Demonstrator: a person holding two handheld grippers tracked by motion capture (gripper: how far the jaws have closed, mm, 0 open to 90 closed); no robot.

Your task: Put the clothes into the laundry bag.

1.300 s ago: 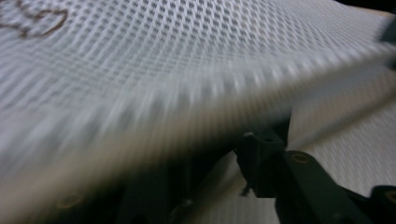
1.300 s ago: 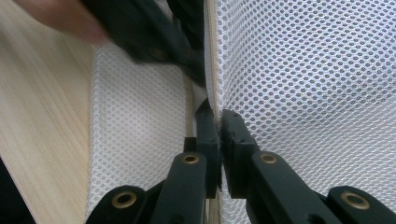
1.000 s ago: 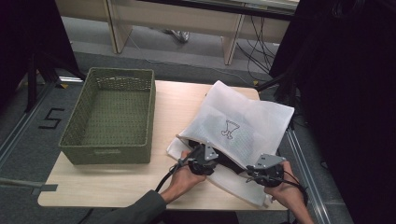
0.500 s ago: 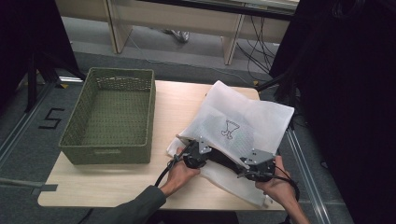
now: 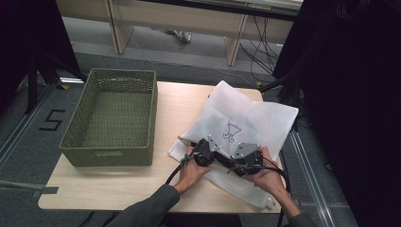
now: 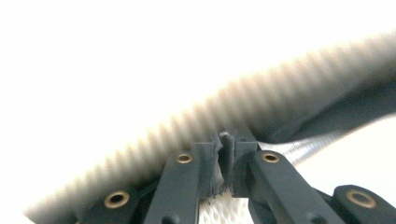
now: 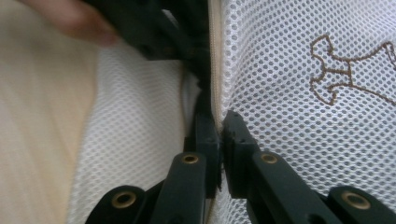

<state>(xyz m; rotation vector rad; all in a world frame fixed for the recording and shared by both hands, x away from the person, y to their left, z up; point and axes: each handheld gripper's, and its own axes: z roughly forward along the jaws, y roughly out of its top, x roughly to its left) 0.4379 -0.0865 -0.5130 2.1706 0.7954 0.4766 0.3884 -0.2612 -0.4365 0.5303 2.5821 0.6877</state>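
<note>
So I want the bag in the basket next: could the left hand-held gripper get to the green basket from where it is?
Probably yes: bare table lies between the left hand-held gripper and the green basket, but its jaws are shut on the white mesh bag.

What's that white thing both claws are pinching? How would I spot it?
Start at the wooden table, then look right of the green basket. The white mesh bag lies there, with a small brown stitched figure on it.

1 mesh bag, 1 basket, 2 grippers

bag: white mesh cloth | basket: green woven | table: pale wood
</note>
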